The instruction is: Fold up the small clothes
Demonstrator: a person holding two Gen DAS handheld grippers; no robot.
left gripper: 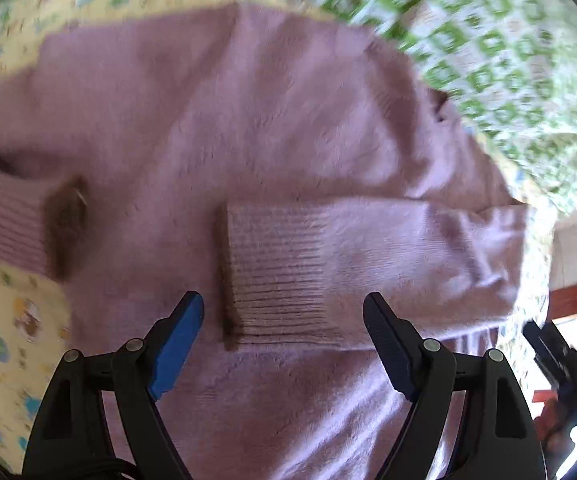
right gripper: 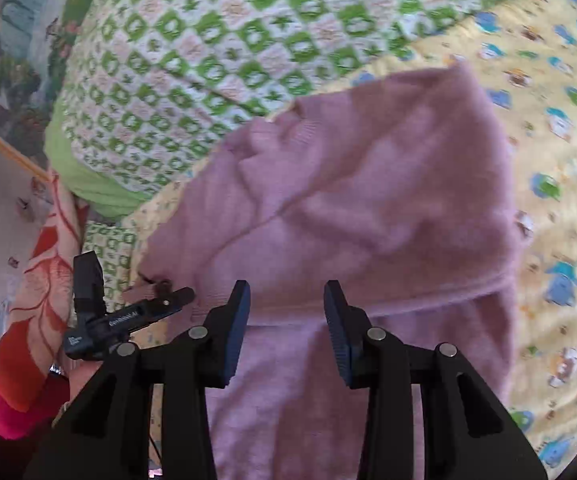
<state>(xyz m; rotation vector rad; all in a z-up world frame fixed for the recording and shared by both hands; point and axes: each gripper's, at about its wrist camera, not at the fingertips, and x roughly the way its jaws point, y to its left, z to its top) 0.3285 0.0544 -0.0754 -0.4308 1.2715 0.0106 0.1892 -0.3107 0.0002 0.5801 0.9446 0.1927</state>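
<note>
Sweater (left gripper: 248,140) lies flat, seemingly untouched, just beyond both released hand-held grippers (left gripper: 284,320) (right gripper: 287,312).

I count one fuzzy mauve knit sweater (left gripper: 248,128) with two ribbed cuffs, one yellow cartoon-print sheet (right gripper: 560,152), one green-and-white patterned quilt (right gripper: 216,52), and two black grippers.
</note>
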